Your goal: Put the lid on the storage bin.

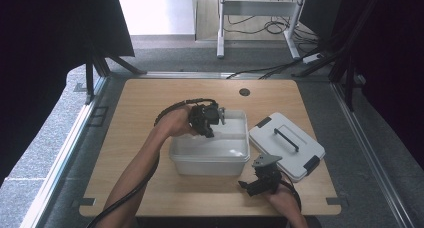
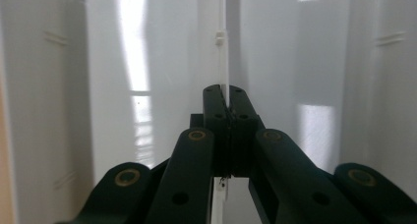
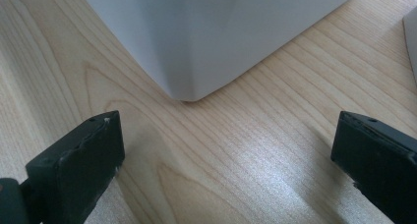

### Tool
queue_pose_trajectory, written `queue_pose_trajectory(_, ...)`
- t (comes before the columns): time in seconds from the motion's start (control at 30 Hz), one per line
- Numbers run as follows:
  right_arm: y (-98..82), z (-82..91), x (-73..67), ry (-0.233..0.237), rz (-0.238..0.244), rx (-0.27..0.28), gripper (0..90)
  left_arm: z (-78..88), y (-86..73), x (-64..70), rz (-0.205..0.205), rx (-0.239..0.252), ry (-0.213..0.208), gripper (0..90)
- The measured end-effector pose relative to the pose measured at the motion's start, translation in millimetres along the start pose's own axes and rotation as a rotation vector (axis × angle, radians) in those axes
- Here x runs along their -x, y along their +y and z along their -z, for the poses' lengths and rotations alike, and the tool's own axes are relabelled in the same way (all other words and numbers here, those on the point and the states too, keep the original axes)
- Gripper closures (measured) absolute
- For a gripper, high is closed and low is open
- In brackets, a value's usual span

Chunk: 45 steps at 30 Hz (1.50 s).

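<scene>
A white translucent plastic box (image 1: 210,155) stands open in the middle of the wooden table. My left gripper (image 1: 210,132) reaches down into its back left part. In the left gripper view the jaws (image 2: 224,94) are shut on a thin pale strip (image 2: 222,47) seen edge-on, which runs up in front of the box's glossy inner wall (image 2: 319,62); what the strip is I cannot tell. My right gripper (image 1: 248,186) rests low over the table by the box's front right corner (image 3: 206,37). It (image 3: 226,160) is open, with bare wood between its fingers.
The box's white lid (image 1: 287,145) with a dark handle and dark clips lies flat to the right of the box; its edge (image 3: 412,37) shows in the right gripper view. A cable hole (image 1: 244,92) sits near the table's back edge. The table's front edge is close behind the right hand.
</scene>
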State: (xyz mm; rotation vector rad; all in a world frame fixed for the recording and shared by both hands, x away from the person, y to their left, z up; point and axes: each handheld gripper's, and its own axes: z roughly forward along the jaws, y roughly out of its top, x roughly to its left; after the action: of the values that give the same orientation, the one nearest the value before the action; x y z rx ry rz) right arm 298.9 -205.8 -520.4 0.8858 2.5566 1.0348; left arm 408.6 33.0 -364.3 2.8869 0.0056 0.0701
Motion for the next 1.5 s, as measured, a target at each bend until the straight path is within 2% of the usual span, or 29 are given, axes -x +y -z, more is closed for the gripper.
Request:
queue_pose_trajectory(0.2, 0.0, 0.0, 0.0, 0.000, 0.000, 0.000, 0.0, -5.4, -2.3, -0.6, 0.019, 0.013, -0.006, 88.6)
queue_pose_trajectory(0.3, 0.1, 0.1, 0.1, 0.001, 0.001, -0.001, 0.0, -5.0, -4.1, 0.8, 0.024, 0.024, 0.008, 87.4)
queue_pose_trajectory(0.47, 0.2, 0.6, 0.7, 0.000, -0.003, 0.000, 0.3, -2.5, -12.3, 2.3, 0.069, 0.090, 0.054, 69.9)
queue_pose_trajectory(0.53, 1.2, 1.3, 1.1, -0.001, -0.007, -0.005, 3.1, 0.1, -16.6, 2.7, 0.086, 0.103, 0.080, 59.4)
queue_pose_trajectory(0.7, 5.1, 4.9, 2.4, 0.026, -0.021, -0.008, 5.4, 8.5, -30.3, 4.3, 0.171, 0.179, 0.120, 41.1)
queue_pose_trajectory(0.8, 9.0, 8.7, 2.3, 0.025, -0.011, -0.014, 4.9, 15.3, -41.2, 5.0, 0.211, 0.221, 0.141, 29.7)
queue_pose_trajectory(0.9, 12.6, 14.0, 3.6, 0.034, -0.005, -0.025, 4.7, 22.8, -52.9, 7.7, 0.257, 0.268, 0.155, 21.9)
queue_pose_trajectory(1.0, 16.9, 21.0, 6.9, 0.040, -0.003, -0.035, 4.7, 29.5, -62.1, 13.5, 0.283, 0.285, 0.189, 15.0)
queue_pose_trajectory(1.07, 20.0, 26.0, 9.9, 0.044, -0.006, -0.039, 4.7, 36.0, -71.5, 19.6, 0.306, 0.306, 0.214, 13.6)
queue_pose_trajectory(1.27, 30.0, 39.3, 19.6, 0.055, -0.003, -0.071, 5.1, 47.4, -102.5, 31.8, 0.381, 0.365, 0.253, 5.6)
queue_pose_trajectory(1.5, 43.2, 53.6, 37.3, 0.047, -0.019, -0.081, 5.5, 47.3, -148.3, 53.9, 0.488, 0.408, 0.299, 0.0)
